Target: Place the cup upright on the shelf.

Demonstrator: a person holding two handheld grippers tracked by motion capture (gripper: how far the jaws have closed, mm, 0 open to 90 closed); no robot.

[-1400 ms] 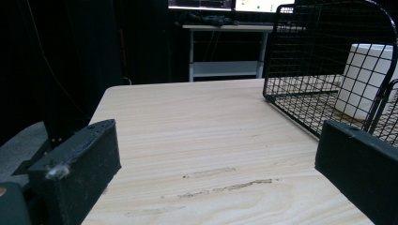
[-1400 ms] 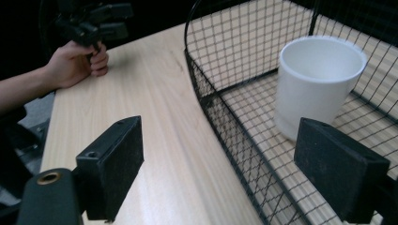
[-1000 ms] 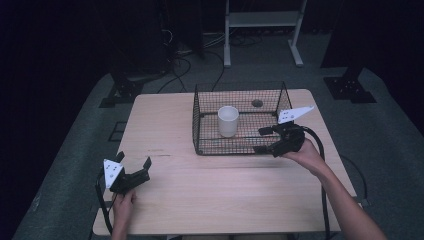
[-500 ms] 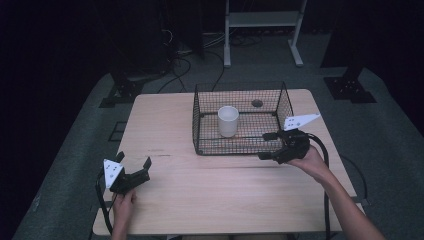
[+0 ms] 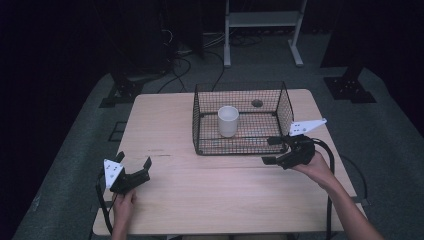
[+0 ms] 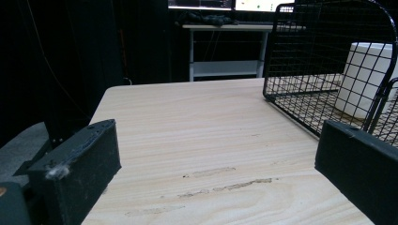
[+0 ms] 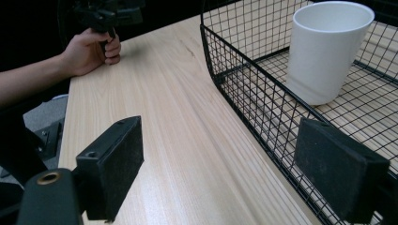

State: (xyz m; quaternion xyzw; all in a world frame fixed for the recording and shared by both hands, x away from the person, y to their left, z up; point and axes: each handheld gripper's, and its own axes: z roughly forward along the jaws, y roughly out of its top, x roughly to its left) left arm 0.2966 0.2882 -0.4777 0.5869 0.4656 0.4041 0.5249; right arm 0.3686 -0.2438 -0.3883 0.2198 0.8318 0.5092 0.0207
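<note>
High view puts the white cup (image 5: 228, 120) a little above the middle of the frame, standing upright on the floor of the black wire basket (image 5: 200, 131), left of the basket's centre, mouth up and empty as far as the rim shows. Its long axis runs vertical, and it tapers slightly toward the base. The basket sits on the far half of the wooden table (image 5: 225, 195), open at the top, with a small dark round spot (image 5: 257, 103) near its far wall. In the right gripper view the cup (image 7: 323, 51) fills the upper right behind the mesh (image 7: 244, 89). The right gripper (image 5: 272, 150) lies at the basket's near right corner, pointing toward frame left, its jaws apart with the basket's lower wall running between them; one jaw is on the table side, the other is seen against the mesh, and whether either pad touches the wire I cannot tell. The left gripper (image 5: 133, 164) rests at lower left of the table, jaws wide apart and holding nothing, well apart from the basket.
</note>
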